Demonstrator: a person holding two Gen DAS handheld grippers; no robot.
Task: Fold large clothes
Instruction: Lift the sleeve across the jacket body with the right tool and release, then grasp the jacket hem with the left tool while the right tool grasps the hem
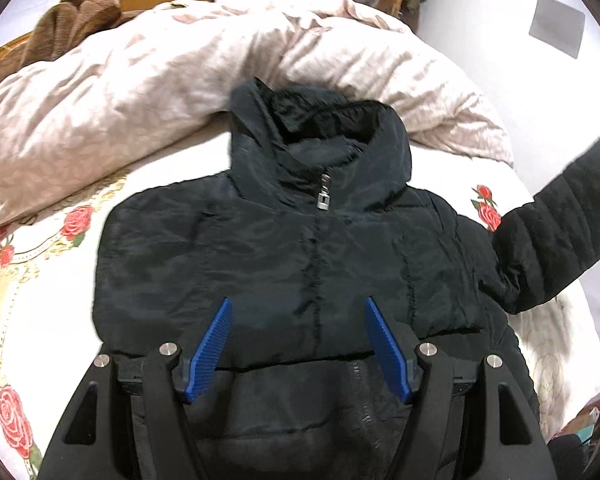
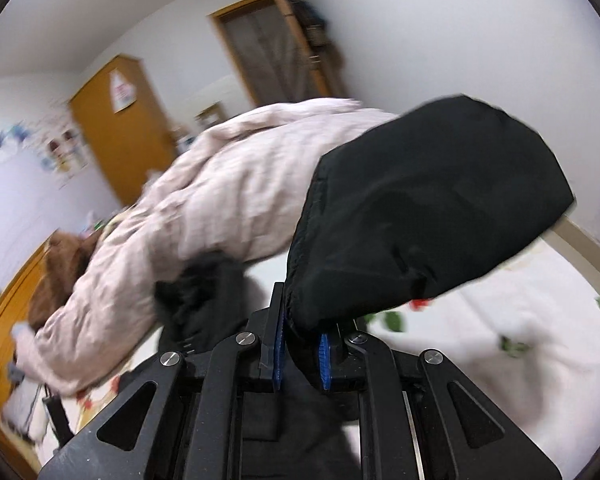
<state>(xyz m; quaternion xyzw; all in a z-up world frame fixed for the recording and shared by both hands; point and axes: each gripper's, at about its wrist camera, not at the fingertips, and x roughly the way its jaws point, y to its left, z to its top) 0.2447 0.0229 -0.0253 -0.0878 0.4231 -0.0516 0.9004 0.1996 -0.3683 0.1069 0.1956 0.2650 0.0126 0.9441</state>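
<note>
Black puffy hooded jacket [image 1: 300, 248] lies zipped on the rose-print bed [image 1: 40, 280]. Right gripper [image 2: 302, 354] fingers pinch its sleeve [image 2: 428, 208] cuff; left gripper [image 1: 298, 344] fingers spread, empty. Looks soft, slippery, bulky, so grab seams.

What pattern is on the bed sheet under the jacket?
White bed sheet printed with red roses and green leaves; clearest in the left wrist view, either side of the black jacket.

Left wrist cam looks steeply down, close over the black puffer jacket [image 1: 284, 248] on the rose-print bedsheet [image 1: 40, 280]. Right wrist cam's rolled, aimed shallower toward the wardrobe [image 2: 120, 128], jacket sleeve [image 2: 432, 208] right at lens. Both share the pink duvet [image 1: 148, 92].
</note>
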